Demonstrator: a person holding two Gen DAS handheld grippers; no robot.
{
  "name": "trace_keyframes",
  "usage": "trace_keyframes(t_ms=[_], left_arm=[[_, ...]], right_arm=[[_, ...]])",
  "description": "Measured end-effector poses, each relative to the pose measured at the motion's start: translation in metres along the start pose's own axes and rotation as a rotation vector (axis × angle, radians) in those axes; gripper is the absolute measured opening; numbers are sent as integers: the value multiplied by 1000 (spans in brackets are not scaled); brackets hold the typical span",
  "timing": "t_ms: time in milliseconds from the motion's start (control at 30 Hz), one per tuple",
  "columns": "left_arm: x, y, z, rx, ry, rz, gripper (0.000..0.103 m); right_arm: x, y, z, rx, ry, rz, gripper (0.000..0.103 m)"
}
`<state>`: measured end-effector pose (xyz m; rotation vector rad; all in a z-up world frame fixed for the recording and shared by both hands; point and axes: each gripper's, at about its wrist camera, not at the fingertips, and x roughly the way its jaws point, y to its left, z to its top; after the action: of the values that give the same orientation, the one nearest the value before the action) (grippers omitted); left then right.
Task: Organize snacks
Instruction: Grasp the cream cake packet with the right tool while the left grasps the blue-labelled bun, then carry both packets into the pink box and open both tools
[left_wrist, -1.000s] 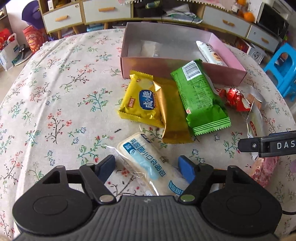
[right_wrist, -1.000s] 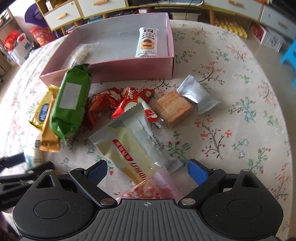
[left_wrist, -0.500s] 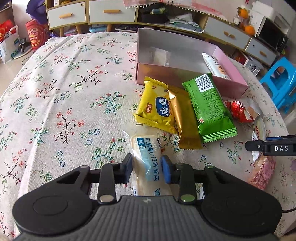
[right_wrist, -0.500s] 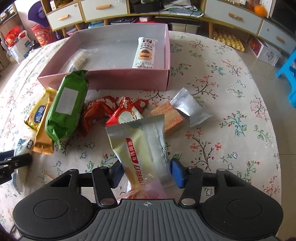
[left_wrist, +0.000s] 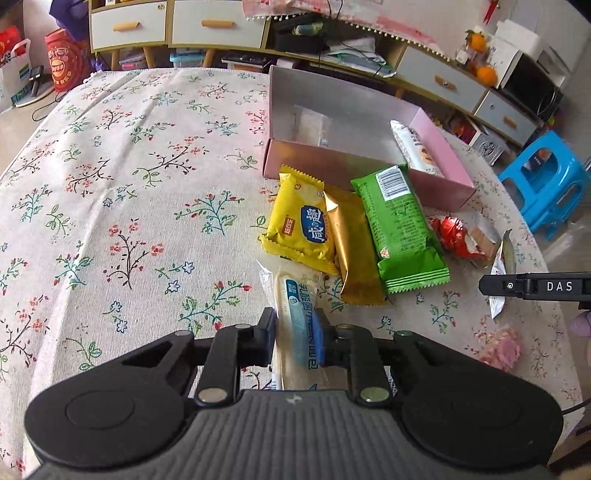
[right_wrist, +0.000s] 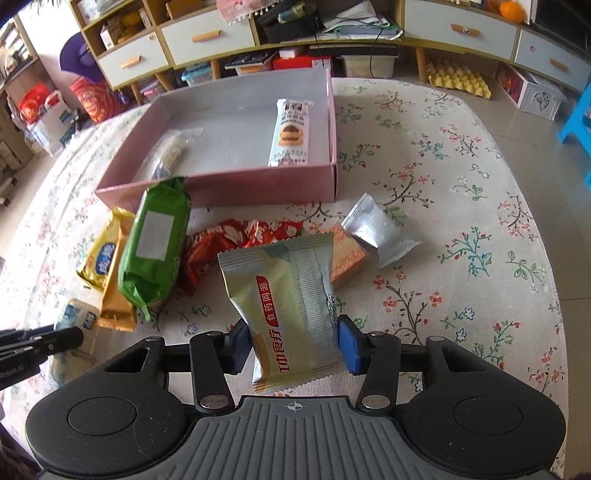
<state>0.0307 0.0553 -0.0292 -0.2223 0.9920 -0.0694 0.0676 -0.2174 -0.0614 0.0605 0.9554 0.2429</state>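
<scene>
In the left wrist view, our left gripper (left_wrist: 293, 341), wide apart a second ago, now pinches the white-and-blue bread packet (left_wrist: 297, 325) on the floral tablecloth (left_wrist: 122, 206). In the right wrist view, our right gripper (right_wrist: 293, 345), earlier spread, is closing on the pale green snack packet (right_wrist: 286, 306), now raised before the pink box (right_wrist: 229, 188).

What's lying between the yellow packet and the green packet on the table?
A gold packet, partly tucked under the yellow packet and touching the green packet. The left wrist view shows it best.
</scene>
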Motion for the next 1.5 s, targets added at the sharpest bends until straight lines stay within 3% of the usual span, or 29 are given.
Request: trace_keyframes(t_ms=[400,733,1000,1333,1500], left_arm=[[-19,1,11,-7,-64,-35,16],[-28,0,41,-60,-145,-65,16],[-11,-5,77,-107,-166,-117,16],[25,-26,123,-133,-249,-162,16],[46,-36,136,-72,-288,-184,17]], right_arm=[[-22,-5,15,51,-62,47,47],[-35,-3,45,91,-118,95,47],[-24,5,78,137,-143,161,47],[3,12,105,165,-258,190,47],[16,5,111,201,-280,254,48]])
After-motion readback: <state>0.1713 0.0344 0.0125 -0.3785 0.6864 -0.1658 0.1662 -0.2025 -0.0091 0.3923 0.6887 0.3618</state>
